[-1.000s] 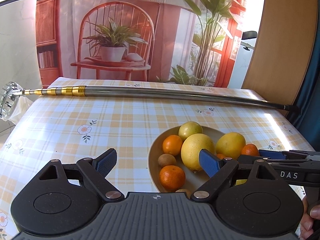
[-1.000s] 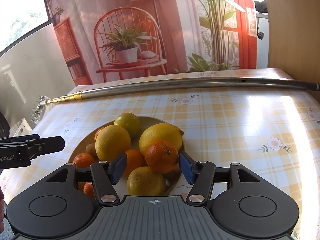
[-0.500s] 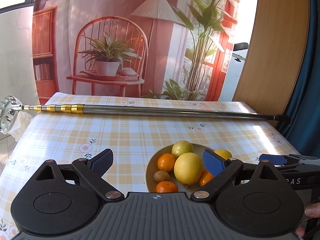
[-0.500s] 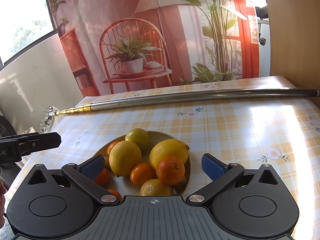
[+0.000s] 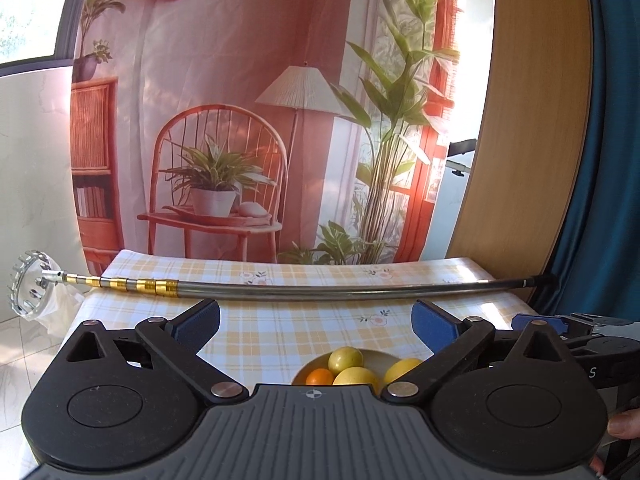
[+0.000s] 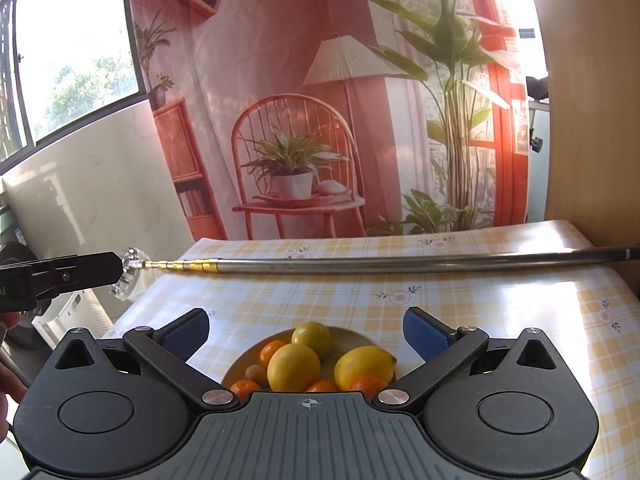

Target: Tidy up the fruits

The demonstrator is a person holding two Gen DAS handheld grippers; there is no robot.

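The fruit sits heaped in a shallow bowl (image 6: 362,336) near the front edge of the table (image 6: 500,320), just below both grippers. It is likely firm and smooth-skinned, so the round pieces could roll or slip out of a pinch. The safest hold looks to be across the widest part of one piece, with the pads on opposite sides. The big ones probably carry some weight; the small ones should be light. Any piece lifted from the bottom of the heap may set its neighbours rolling.

A large yellow citrus (image 6: 294,366) lies at the middle, a lemon (image 6: 366,366) with a pointed tip to its right, and a greenish-yellow one (image 6: 312,338) behind. Small oranges (image 6: 272,352) fill the gaps, and a brownish kiwi (image 6: 256,372) lies at the left.

The right gripper (image 6: 306,330) hangs over the bowl with its jaws spread wide and nothing between them. The left gripper (image 5: 316,318) is likewise released and empty, with the bowl low in its view.

Beyond the bowl, a long metal pole (image 6: 400,266) lies across the checked cloth.
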